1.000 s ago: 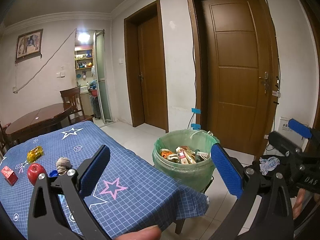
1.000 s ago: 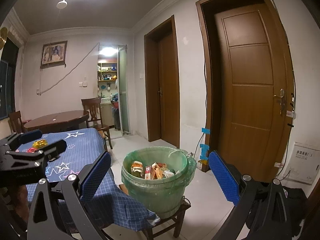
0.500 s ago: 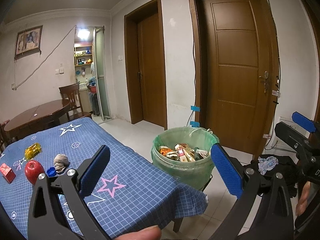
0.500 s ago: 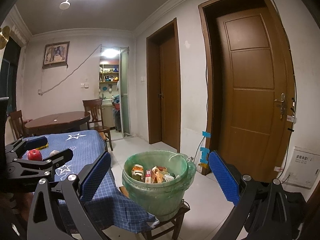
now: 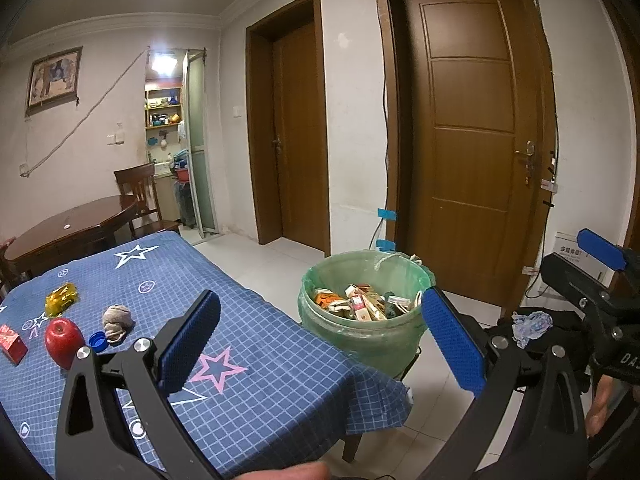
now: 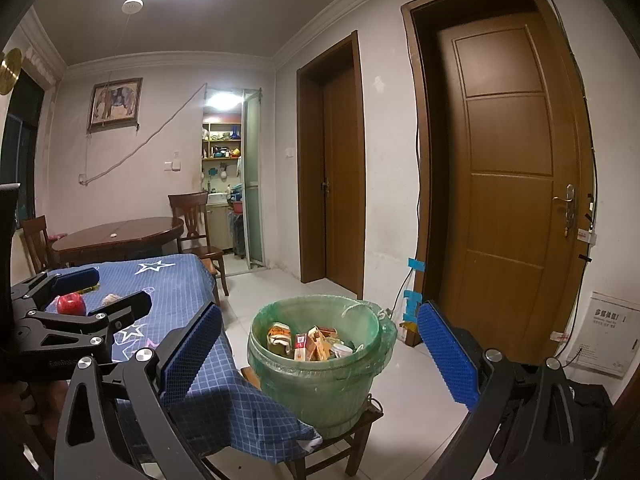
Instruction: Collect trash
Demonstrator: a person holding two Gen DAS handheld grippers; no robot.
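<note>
Bin [image 6: 320, 364]: green-lined, cartons inside, beside bench [image 5: 260, 380]. Left claw [image 5: 320, 344] and right claw [image 6: 320, 354]: both spread wide, nothing held.

White walls [image 6: 392, 160], brown doors [image 5: 472, 152], tiled floor [image 5: 280, 264], round table [image 6: 120, 236].

The tablecloth [image 5: 256, 364] was blue, crossed with a fine white grid and scattered with white and pink stars. On it sat a red apple [image 5: 63, 342], a red carton [image 5: 11, 343], a yellow wrapper [image 5: 61, 298], a small blue cap [image 5: 97, 341] and a beige wad [image 5: 117, 319]. The bin [image 6: 320, 392] wore a translucent green liner. Both doors [image 5: 472, 140] were brown wood, the walls pale. Each black gripper had blue ridged pads [image 6: 446, 354].
</note>
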